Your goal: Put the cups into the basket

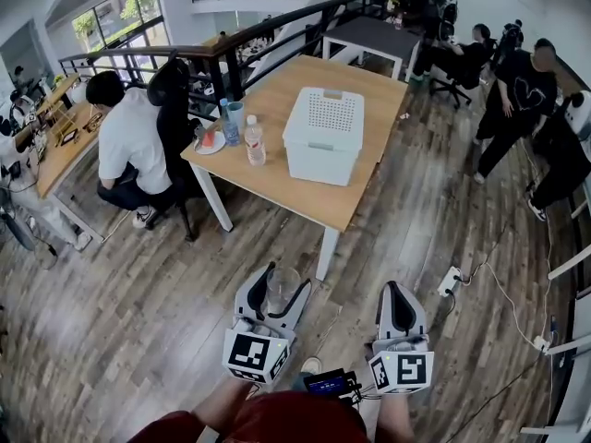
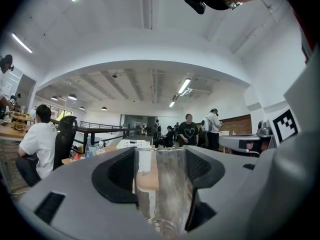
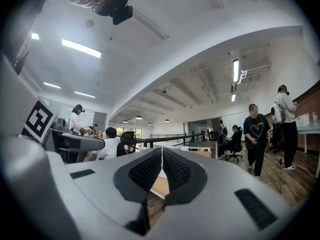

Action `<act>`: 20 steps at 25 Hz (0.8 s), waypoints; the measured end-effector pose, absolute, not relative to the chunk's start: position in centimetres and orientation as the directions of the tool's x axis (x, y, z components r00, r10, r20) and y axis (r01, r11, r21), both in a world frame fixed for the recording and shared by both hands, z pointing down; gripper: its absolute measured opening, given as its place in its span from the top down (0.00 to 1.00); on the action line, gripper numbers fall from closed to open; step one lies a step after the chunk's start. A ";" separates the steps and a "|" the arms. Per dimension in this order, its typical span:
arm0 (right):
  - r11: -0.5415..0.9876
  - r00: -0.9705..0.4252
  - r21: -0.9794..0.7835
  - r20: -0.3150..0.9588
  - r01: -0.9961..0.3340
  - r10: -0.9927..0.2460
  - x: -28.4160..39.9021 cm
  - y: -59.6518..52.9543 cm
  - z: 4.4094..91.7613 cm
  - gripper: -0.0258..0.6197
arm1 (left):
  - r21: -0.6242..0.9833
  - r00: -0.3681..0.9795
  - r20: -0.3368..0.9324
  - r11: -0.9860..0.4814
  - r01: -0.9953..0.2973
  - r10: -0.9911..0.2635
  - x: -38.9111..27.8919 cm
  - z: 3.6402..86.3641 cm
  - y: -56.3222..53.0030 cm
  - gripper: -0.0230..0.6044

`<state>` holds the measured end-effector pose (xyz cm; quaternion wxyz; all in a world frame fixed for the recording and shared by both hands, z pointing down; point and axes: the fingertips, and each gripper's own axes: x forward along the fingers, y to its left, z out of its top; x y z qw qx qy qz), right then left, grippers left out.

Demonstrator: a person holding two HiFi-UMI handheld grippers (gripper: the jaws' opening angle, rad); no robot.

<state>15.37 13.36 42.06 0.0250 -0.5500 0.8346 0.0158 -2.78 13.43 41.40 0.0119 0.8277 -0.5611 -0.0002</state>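
1. Wooden floor [image 1: 138,330] lies under both grippers.
2. Left gripper [image 1: 284,289] squeezes a clear cup [image 1: 280,293]. Right gripper [image 1: 395,295] is pressed closed and holds nothing.
3. White basket [image 1: 323,137] sits on the table [image 1: 277,187], well apart from the cup.
4. I think this is the carrying step. Next, the cup must go over the basket, gently.
5. No words are big enough to read.

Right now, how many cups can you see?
2: a clear glass cup in the left gripper, a light-blue cup on the table by the bottles. The basket may hide more.
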 end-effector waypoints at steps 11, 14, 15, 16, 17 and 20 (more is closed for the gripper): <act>0.434 -0.433 -0.009 -0.060 -0.901 -0.900 17.0 8.1 42.0 0.94 | 0.033 0.315 0.017 -0.315 -0.949 -0.949 -1.8 41.2 8.9 0.51; 0.436 -0.435 -0.006 -0.054 -0.900 -0.899 16.6 6.9 42.4 0.94 | 0.026 0.302 0.019 -0.302 -0.953 -0.953 -2.4 41.6 7.9 0.51; 0.435 -0.434 -0.005 -0.052 -0.900 -0.899 16.5 6.3 42.5 0.94 | 0.025 0.301 0.019 -0.300 -0.954 -0.954 -2.6 41.7 7.4 0.51; 0.434 -0.433 -0.003 -0.050 -0.901 -0.900 16.3 5.8 42.5 0.94 | 0.027 0.301 0.019 -0.301 -0.953 -0.953 -2.8 41.8 6.8 0.51; 0.432 -0.431 -0.001 -0.048 -0.902 -0.901 16.0 5.2 42.6 0.94 | 0.030 0.303 0.019 -0.303 -0.953 -0.953 -3.1 41.8 6.3 0.51; 0.423 -0.423 0.005 -0.045 -0.906 -0.905 15.1 3.4 42.6 0.94 | 0.032 0.313 0.017 -0.312 -0.950 -0.950 -3.8 42.0 4.7 0.51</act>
